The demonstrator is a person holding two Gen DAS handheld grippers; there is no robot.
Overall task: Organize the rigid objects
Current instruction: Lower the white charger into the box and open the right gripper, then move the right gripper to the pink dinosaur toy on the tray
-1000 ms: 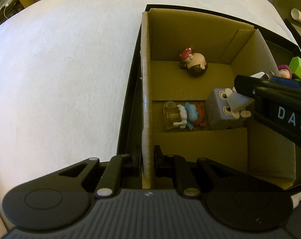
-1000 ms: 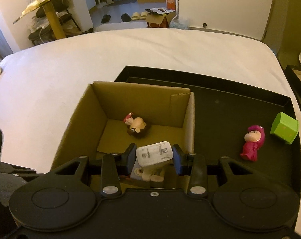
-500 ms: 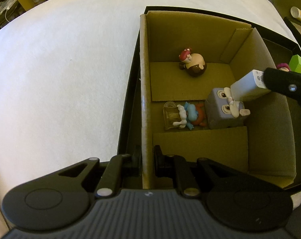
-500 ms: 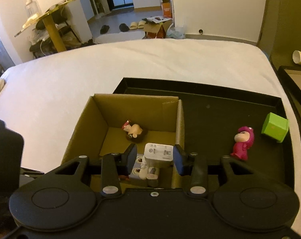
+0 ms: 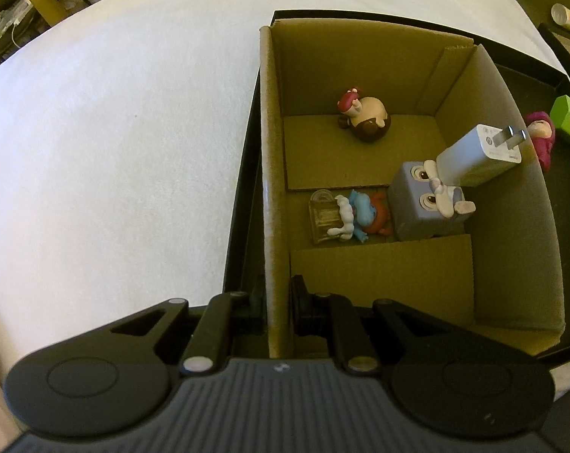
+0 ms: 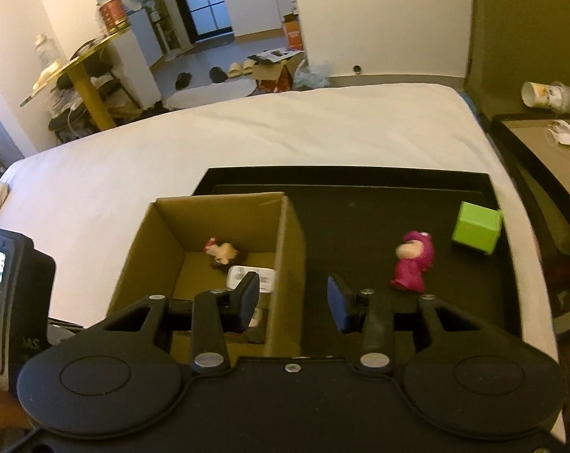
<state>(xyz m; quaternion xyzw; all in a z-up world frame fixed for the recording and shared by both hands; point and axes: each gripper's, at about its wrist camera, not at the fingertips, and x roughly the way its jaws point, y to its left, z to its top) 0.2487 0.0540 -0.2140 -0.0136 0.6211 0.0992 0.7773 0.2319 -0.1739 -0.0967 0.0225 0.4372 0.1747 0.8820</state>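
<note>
Both handheld tools are matte black plastic: the left gripper sits ahead of a grey ribbed housing, flanked by two round discs with silver screw heads. The right gripper has the same discs, linkage bars and silver screws, with flat black fingers.

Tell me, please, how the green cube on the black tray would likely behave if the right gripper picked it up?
The green cube looks rigid with flat faces, so pads should seat squarely. It sits flat on the black tray, so rolling seems unlikely. Its smooth sides might slip under a light squeeze.
</note>
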